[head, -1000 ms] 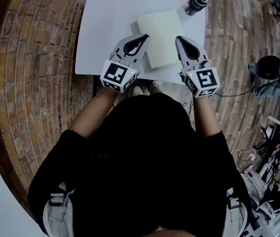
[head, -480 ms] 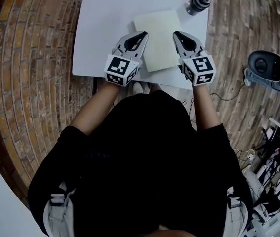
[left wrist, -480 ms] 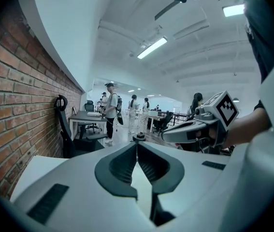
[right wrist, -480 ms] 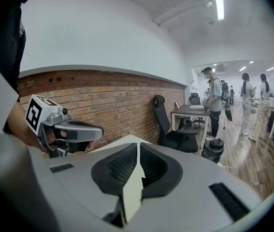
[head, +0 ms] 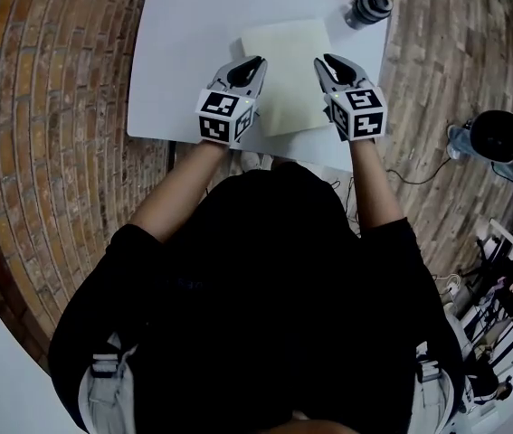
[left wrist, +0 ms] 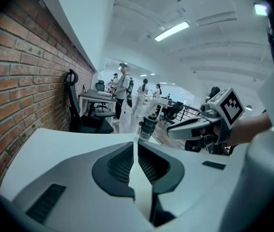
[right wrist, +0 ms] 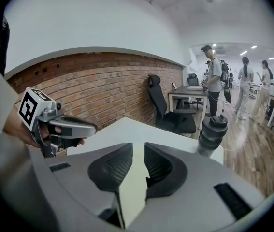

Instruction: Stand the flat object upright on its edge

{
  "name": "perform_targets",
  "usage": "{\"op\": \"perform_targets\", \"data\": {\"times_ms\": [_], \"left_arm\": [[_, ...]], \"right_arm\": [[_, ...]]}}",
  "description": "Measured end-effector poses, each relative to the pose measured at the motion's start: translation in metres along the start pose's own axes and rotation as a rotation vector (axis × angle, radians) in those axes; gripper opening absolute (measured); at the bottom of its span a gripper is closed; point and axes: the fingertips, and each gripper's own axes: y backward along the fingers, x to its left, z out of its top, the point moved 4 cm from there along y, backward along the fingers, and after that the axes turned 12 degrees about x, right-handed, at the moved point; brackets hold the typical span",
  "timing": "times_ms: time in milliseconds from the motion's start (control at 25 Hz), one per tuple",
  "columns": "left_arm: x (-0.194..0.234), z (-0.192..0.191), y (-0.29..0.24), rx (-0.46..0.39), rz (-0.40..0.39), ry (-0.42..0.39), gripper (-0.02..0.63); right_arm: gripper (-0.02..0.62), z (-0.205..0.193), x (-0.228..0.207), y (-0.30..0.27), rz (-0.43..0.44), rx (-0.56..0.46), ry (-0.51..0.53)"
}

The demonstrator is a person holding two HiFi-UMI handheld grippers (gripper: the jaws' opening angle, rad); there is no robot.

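A pale, flat square board (head: 285,75) lies flat on the white table (head: 184,52). My left gripper (head: 256,62) sits at the board's left edge with its jaws shut and nothing between them; in the left gripper view (left wrist: 136,148) only a hairline gap shows. At the board's right edge is my right gripper (head: 325,61). Its jaws have just been opening and now stand slightly apart (right wrist: 138,150). The board (right wrist: 132,187) shows through that gap, and the pads are not pressing on it. Each gripper appears in the other's view, the right gripper (left wrist: 173,131) and the left gripper (right wrist: 92,127).
A dark bottle (head: 367,7) stands at the table's far right corner, also the bottle (right wrist: 212,133) in the right gripper view. A brick floor surrounds the table. A black office chair (right wrist: 168,108), desks and standing people lie beyond the far edge.
Both grippers have come down and forward from the table's near edge to the board's two sides. The right gripper's jaws have parted a little; the left stays shut.
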Motion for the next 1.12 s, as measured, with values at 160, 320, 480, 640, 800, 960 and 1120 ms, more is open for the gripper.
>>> {"op": "perform_targets", "data": {"times_ms": [160,320,480,640,800,960,1120], "left_arm": [[0.016,-0.015,-0.018,0.068,0.034,0.086,0.021],[0.027,-0.029,-0.037,0.148,0.049,0.169,0.052],[0.039,-0.044,-0.052,0.224,0.09,0.257,0.11],[0.047,-0.057,-0.065,0.292,0.137,0.312,0.152],[0.053,-0.069,-0.078,0.352,0.152,0.371,0.193],[0.057,-0.081,-0.087,0.403,0.166,0.414,0.238],[0.061,-0.091,-0.095,0.441,0.173,0.457,0.259]], "right_arm": [[0.103,-0.009,-0.017,-0.023,0.012,0.077,-0.026],[0.112,-0.017,-0.031,-0.044,0.024,0.164,-0.059],[0.143,-0.025,-0.041,-0.064,0.026,0.244,-0.078],[0.18,-0.035,-0.058,-0.079,0.022,0.318,-0.102],[0.233,-0.043,-0.07,-0.091,0.029,0.378,-0.122],[0.279,-0.055,-0.076,-0.107,0.057,0.43,-0.138],[0.323,-0.062,-0.082,-0.118,0.066,0.47,-0.154]]}}
